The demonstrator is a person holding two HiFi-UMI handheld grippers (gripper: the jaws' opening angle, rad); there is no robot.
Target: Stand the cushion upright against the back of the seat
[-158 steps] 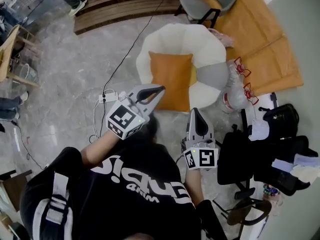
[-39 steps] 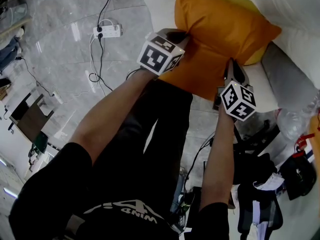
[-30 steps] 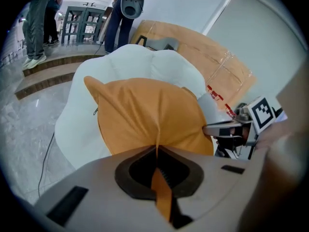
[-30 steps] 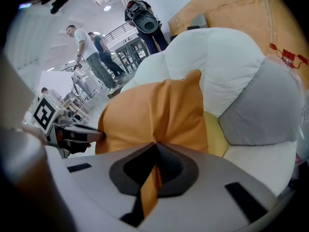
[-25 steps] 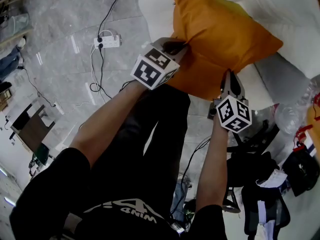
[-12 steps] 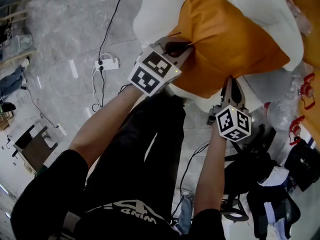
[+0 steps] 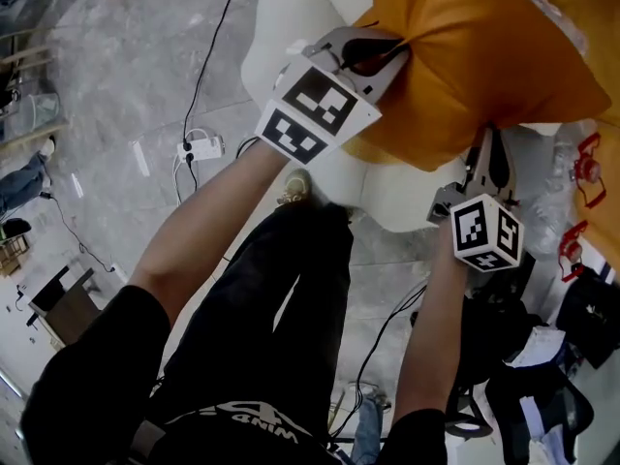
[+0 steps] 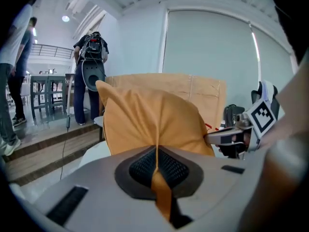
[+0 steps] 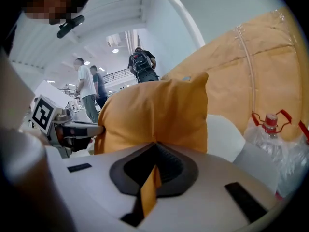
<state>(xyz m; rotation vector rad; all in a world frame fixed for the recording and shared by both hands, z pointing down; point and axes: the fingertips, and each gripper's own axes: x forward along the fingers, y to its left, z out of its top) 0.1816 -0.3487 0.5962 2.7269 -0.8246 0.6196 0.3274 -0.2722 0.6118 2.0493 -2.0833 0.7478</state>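
An orange cushion hangs lifted above the white round seat, held by its near edge at two spots. My left gripper is shut on the cushion's left part, with orange fabric pinched between its pads. At the lower right, my right gripper is shut on the cushion's edge too, a fold of fabric caught in its jaws. In the left gripper view the cushion stands upright ahead, with the right gripper beside it. The right gripper view shows the cushion with the left gripper at its left.
A power strip and cables lie on the grey floor at the left. Clear bottles with red handles stand right of the seat. Dark bags and clothes are piled at the lower right. People stand in the background.
Both grippers have risen and moved forward with the cushion, lifting it off the seat and tilting it upward. Both grips stayed shut on its edge.
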